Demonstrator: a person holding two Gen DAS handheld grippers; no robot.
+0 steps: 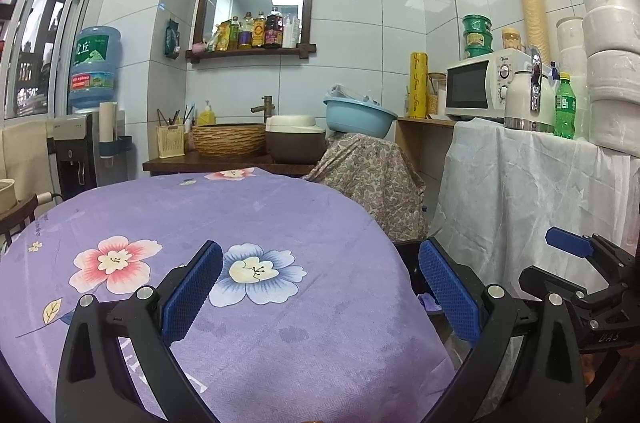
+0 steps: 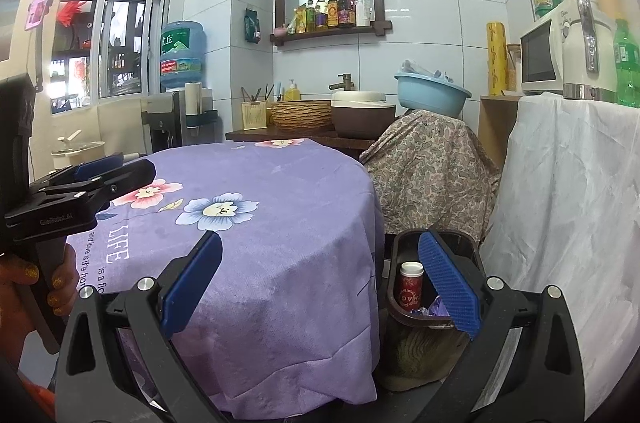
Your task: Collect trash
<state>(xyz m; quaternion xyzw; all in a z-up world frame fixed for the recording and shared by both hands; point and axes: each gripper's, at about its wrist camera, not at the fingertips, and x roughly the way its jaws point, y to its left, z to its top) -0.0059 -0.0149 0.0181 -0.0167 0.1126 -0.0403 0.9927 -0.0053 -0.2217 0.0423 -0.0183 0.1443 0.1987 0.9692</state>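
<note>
left gripper (image 1: 320,297) jaws apart, empty | right gripper (image 2: 320,289) jaws apart, empty | bin (image 2: 404,315) at 3 o'clock of counter (image 2: 280,223), held red bottle (image 2: 410,287)

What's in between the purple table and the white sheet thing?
A dark trash bin stands on the floor between the purple table and the white sheet. The right wrist view shows a red bottle inside it.

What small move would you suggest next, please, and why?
Probably draw both grippers back and stop. The left gripper and right gripper are open and hold nothing, the tablecloth shows no trash, and the bin beside the table already holds a red bottle.
</note>
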